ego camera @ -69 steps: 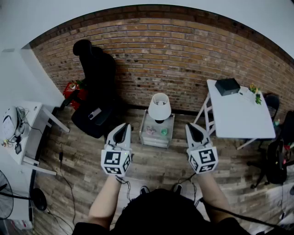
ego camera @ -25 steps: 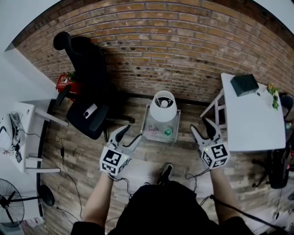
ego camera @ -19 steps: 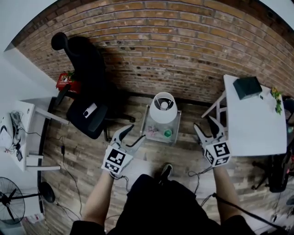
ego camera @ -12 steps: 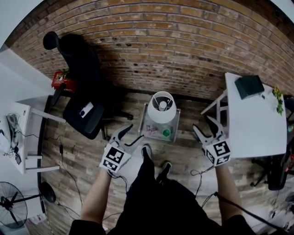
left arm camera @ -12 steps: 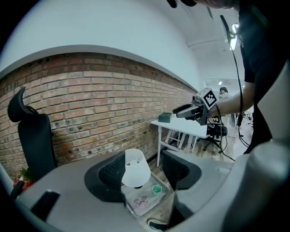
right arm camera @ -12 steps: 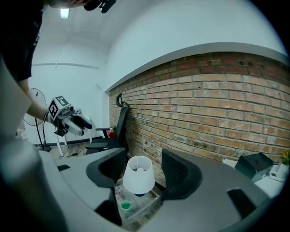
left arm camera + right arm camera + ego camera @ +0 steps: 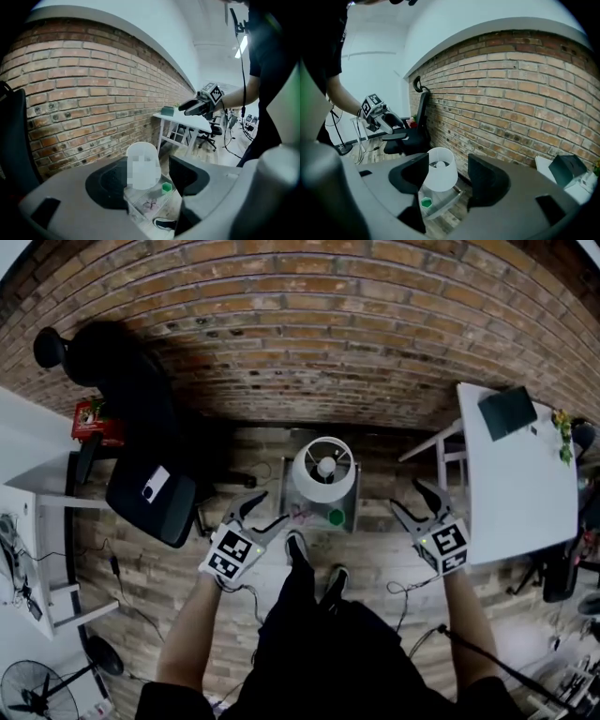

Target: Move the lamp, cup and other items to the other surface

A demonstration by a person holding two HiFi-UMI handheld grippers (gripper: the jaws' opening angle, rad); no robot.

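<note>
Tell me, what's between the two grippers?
In the head view, the small table's near end with a green cup lies between the left gripper and right gripper.

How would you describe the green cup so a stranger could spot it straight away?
Find the brick wall; just in front of it stands a low clear table. On it, beside the tall white lamp, sits the small cup, the only bright green thing on that table.
</note>
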